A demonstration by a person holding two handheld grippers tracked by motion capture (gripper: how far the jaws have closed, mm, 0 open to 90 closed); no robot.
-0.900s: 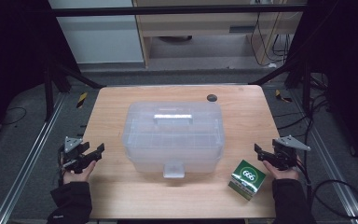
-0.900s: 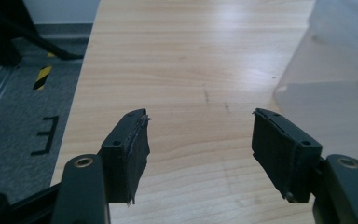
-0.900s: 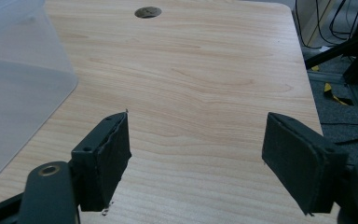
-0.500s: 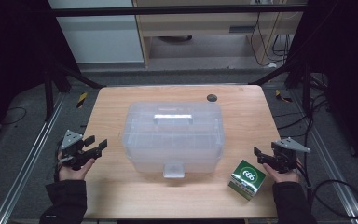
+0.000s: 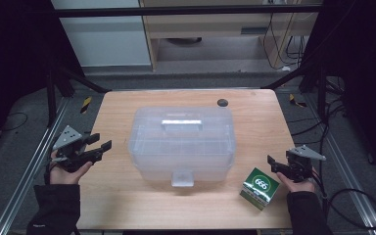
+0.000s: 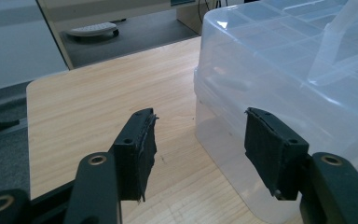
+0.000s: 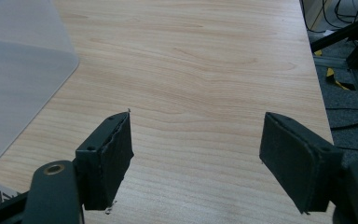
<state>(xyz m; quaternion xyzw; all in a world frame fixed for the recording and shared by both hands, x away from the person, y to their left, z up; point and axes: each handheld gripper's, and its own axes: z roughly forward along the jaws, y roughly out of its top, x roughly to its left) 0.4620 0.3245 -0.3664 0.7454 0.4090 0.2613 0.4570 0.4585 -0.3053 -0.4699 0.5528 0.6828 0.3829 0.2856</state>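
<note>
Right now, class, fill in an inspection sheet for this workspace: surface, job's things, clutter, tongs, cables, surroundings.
Surface: wooden table, bare around the things.
Job's things: clear plastic storage box mid-table, lid on, handle flat, front latch toward the person; green carton near the front right corner.
Clutter: small black round thing at the far edge.
Tongs: left tongs open, beside the box, holding nothing; right tongs open, beside the carton, holding nothing.
Cables: a cable trails over the floor at right.
Surroundings: dark frame, grey floor, cabinets behind.
</note>
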